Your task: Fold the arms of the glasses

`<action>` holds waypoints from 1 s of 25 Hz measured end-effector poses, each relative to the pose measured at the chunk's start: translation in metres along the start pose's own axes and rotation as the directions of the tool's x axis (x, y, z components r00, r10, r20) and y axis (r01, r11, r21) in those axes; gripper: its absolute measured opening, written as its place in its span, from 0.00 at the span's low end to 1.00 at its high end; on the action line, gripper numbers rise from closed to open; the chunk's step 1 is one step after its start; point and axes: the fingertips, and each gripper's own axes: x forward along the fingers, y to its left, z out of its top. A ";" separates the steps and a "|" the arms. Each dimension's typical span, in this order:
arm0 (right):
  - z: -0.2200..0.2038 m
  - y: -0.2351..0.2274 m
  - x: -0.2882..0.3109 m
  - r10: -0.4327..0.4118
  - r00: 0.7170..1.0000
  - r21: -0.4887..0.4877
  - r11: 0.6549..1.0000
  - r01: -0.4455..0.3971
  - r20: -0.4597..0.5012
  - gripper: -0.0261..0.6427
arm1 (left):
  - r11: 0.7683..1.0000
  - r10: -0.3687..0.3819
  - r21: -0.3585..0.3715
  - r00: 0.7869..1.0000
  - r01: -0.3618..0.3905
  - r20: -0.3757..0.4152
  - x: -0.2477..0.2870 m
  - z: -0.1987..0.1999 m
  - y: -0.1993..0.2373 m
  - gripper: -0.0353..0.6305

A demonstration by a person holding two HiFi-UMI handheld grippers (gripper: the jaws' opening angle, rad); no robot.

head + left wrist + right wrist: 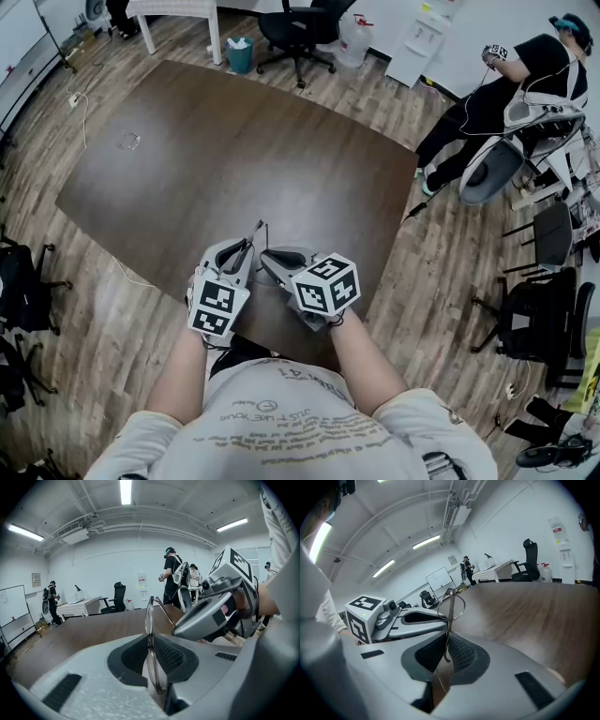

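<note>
Over the desk's near edge, my left claw pinches the glasses edge-on, and my right claw clamps one arm.

A pair of thin grey wire-rimmed glasses with round clear lenses is held in the air, just above the near edge of the dark brown table, close to the person's body. In the left gripper view the front of the glasses stands upright and edge-on, with one lens rim clamped between the pads of the left gripper. A slim arm runs from the top of the frame to the right, unfolded. Its curved end lies pinched between the closed jaws of the right gripper, and the round rim shows just beyond them.
</note>
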 end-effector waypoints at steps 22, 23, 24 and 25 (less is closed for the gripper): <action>0.010 0.017 -0.001 0.119 0.991 0.081 0.989 -0.123 0.055 0.08 | 0.959 -0.090 -0.261 0.992 0.111 0.094 -0.005 0.005 -0.003 0.13; 0.011 0.018 -0.002 0.127 0.990 0.082 0.988 -0.132 0.062 0.08 | 0.953 -0.094 -0.279 0.990 0.119 0.102 -0.006 0.006 -0.002 0.13; 0.013 0.018 -0.003 0.133 0.989 0.082 0.987 -0.138 0.072 0.08 | 0.948 -0.097 -0.293 0.990 0.124 0.108 -0.006 0.007 -0.002 0.13; 0.016 0.018 -0.004 0.136 0.987 0.085 0.986 -0.143 0.084 0.08 | 0.944 -0.097 -0.303 0.989 0.127 0.111 -0.006 0.007 -0.001 0.13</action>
